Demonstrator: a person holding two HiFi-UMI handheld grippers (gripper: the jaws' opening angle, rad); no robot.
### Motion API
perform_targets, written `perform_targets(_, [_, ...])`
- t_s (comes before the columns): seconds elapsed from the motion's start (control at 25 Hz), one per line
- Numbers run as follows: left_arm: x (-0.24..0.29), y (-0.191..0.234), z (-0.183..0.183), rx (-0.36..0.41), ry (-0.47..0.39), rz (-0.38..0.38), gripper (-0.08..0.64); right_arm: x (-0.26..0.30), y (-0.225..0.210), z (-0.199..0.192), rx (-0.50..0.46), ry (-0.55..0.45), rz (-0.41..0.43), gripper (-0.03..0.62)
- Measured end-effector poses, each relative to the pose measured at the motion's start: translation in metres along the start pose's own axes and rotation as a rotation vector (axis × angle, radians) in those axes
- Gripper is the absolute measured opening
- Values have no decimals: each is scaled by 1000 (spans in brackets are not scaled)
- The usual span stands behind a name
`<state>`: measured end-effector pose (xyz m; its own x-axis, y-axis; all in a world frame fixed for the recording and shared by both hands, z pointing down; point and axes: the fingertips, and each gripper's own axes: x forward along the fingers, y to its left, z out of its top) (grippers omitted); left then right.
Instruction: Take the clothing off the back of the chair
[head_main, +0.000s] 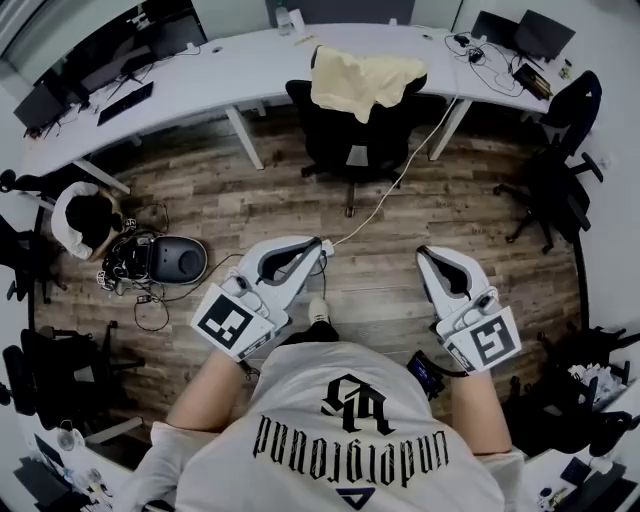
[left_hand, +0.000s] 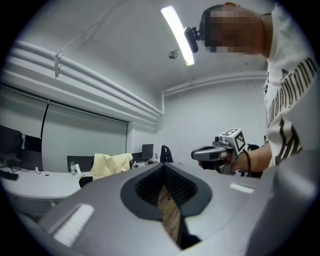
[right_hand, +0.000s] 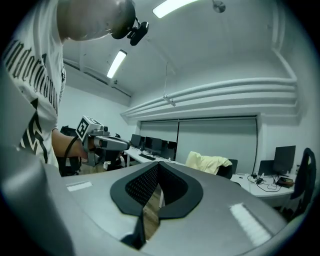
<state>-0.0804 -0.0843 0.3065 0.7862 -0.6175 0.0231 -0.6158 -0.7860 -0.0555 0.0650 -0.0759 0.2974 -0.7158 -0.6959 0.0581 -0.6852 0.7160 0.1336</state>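
Note:
A pale yellow garment (head_main: 365, 79) hangs over the back of a black office chair (head_main: 352, 140) at the long white desk (head_main: 230, 70), far ahead of me. It also shows small in the left gripper view, garment (left_hand: 111, 164), and in the right gripper view, garment (right_hand: 209, 162). My left gripper (head_main: 318, 244) and right gripper (head_main: 424, 252) are held level over the wooden floor, well short of the chair. Both are shut with nothing between the jaws. Each gripper sees the other: right gripper (left_hand: 202, 154), left gripper (right_hand: 120, 143).
A white cable (head_main: 400, 175) runs across the floor from the desk toward me. A dark bag and gear (head_main: 165, 260) lie on the floor at left. Another black chair (head_main: 555, 180) stands at right. Monitors (head_main: 160, 30) sit on the desk.

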Motion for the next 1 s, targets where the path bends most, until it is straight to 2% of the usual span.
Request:
perform_targets(0.16, [7,63,1,16,7,-11,49,52,-24,7,-23,9,-19,-2])
perform_targets(0.36, [20,115,-8,49,41,-29,49,94,-50,10,-46,20,-50,-1])
perform_targets(0.6, [47,153,-22,59,84,-27,49,126,-82,-1,-40,46,-59,-2])
perform_targets(0.76, [69,164,-20,13,122,-15,49,148,-107,-10,-36,60,-40,-1])
perform_targets(0.92, [98,186,-21,48,152,6,49,172,-142,-15,-35,71,-10,0])
perform_targets(1.0, [114,197,-21,50,165,17,51,184,-163,-17,-35,84,9,20])
